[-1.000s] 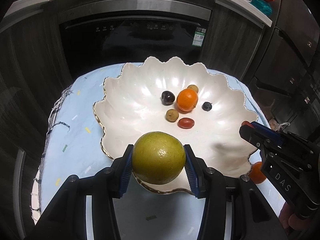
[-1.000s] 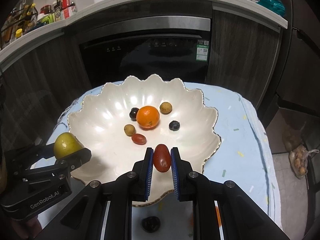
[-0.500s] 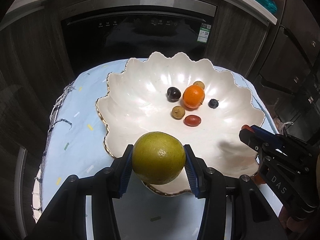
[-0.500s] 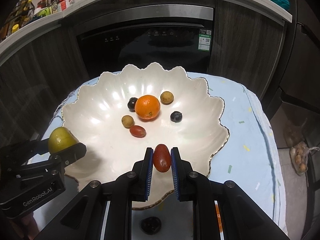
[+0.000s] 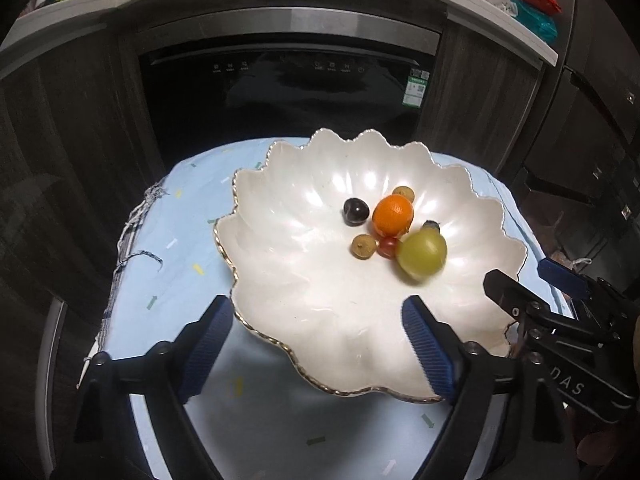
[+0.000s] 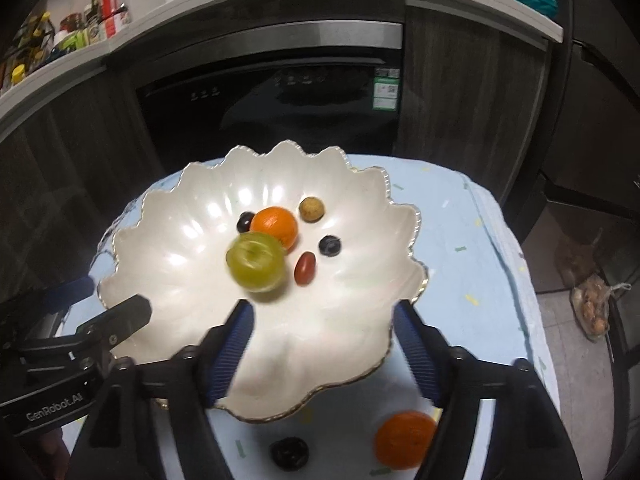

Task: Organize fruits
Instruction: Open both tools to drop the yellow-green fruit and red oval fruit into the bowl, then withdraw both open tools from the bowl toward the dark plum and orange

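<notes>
Left wrist view showed the left tool [image 5: 316, 344] with its jaws opening and nothing between them, where a second before the green citrus [image 5: 422, 255] had been clamped. That fruit was now seen blurred, apparently rolling, inside the scalloped white dish [image 5: 280, 280], against the orange [image 5: 393, 215] and a small red tomato [image 5: 387, 247]. The right tool [image 6: 322, 350] was likewise opening and empty, and the red tomato [image 6: 305, 267] it had carried was seen lying near the dish's middle. Both releases are judged to advance the sorting. Only the right wrist view revealed what was left on the counter's near edge: a second orange [image 6: 404, 444] and a dark fruit [image 6: 289, 453] outside the dish.
</notes>
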{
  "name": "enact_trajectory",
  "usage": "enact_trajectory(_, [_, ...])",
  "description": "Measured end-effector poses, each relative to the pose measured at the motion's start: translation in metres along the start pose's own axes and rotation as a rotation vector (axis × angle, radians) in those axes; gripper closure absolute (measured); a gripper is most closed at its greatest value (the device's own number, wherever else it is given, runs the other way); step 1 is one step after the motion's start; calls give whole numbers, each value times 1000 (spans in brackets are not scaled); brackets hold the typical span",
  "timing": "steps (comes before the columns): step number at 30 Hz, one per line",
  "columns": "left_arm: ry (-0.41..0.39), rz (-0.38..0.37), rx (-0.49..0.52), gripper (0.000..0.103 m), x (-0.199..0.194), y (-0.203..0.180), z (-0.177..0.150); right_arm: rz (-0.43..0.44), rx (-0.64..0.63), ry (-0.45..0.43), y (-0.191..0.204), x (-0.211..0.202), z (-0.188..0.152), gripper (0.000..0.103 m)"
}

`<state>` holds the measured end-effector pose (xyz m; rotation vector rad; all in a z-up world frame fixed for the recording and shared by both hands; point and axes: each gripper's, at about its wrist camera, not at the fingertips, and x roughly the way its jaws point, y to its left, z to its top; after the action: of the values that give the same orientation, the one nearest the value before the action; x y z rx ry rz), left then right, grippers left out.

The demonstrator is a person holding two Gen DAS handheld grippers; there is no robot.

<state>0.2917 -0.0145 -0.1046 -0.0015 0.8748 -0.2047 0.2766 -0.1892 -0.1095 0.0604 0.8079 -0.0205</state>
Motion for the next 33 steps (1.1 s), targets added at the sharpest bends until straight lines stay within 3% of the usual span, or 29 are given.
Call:
enact_trajectory(16, [-68,27,19,3,-29,-18,1,-29,20,-59,-16,-32,5,25])
enact_trajectory(33, [-68,4,24,3,-52,-60,-22,-43,-21,-90,-48,-63,-13,25])
